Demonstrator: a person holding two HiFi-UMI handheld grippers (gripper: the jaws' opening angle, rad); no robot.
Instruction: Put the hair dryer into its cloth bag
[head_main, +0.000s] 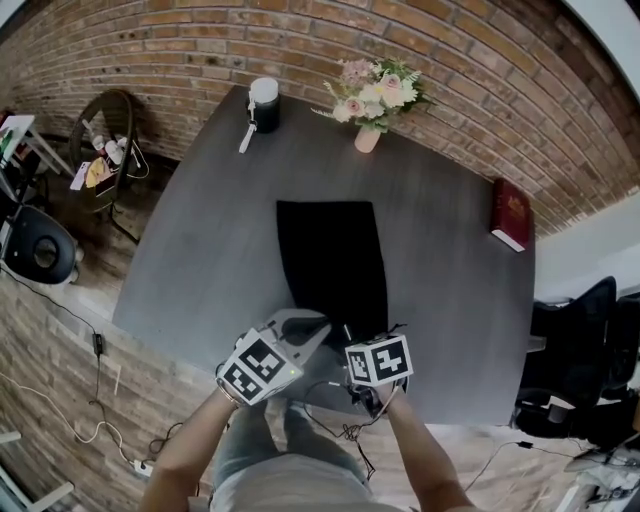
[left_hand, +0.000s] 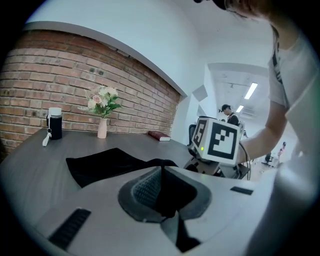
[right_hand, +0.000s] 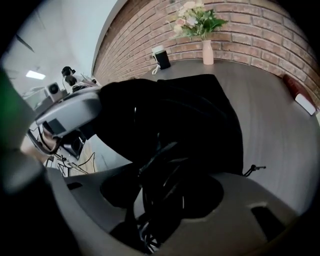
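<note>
Fabric at the near edge of the cloth bag (head_main: 330, 260) (limp, black, flat on the table (head_main: 450, 280)) is pinched between the closed jaws of the left gripper (left_hand: 161, 172). The hair dryer (right_hand: 165, 160), cord looped, is clamped in the right gripper (right_hand: 162, 192), jaws wide, just beside that edge. It is judged rigid, smooth and weighty; the body is best gripped, not the cord.

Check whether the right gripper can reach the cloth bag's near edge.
Probably yes: the right gripper, holding the hair dryer, hangs beside the cloth bag, whose near edge the left gripper pinches; nothing stands between.
</note>
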